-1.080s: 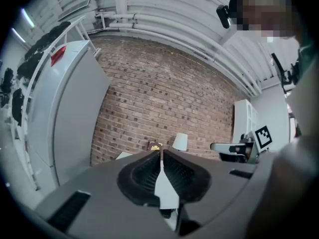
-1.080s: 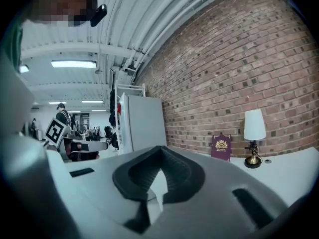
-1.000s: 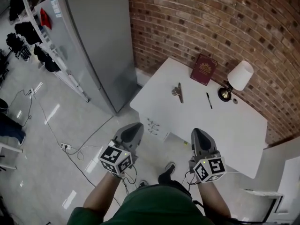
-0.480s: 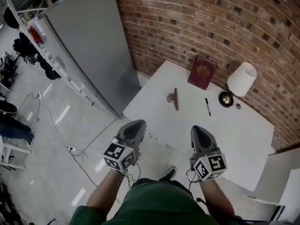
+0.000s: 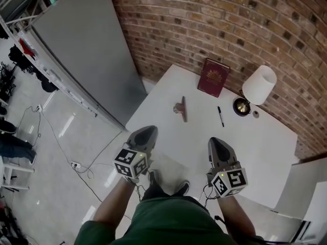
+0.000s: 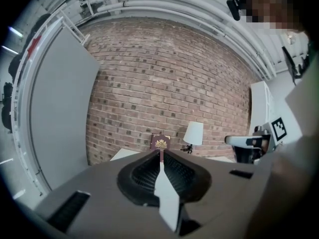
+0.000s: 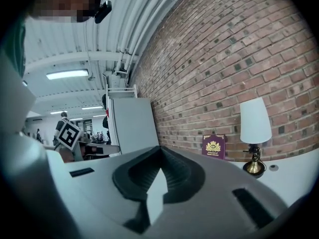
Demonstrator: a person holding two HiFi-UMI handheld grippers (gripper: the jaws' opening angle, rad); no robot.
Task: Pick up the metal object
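Observation:
The metal object [image 5: 180, 108], a dark bar with a clip-like end, lies flat on the white table [image 5: 255, 147] in the head view. My left gripper [image 5: 144, 134] is over the table's near left edge, short of the object, jaws shut and empty. My right gripper [image 5: 217, 143] hovers over the table's near part, below and right of the object, also shut with nothing in it. In the left gripper view [image 6: 160, 152] and the right gripper view [image 7: 159, 147] the jaws meet at the tip and hide the object.
A maroon book [image 5: 213, 77] leans at the brick wall. A white-shaded lamp [image 5: 258, 86] stands to its right, with a black pen [image 5: 220, 116] lying in front. A tall grey panel [image 5: 87, 50] stands left of the table. Cables [image 5: 76, 162] run over the floor.
Both grippers have come forward to the table; the left one now reaches its near edge. The metal object and the table lie closer to the grippers in the head view.

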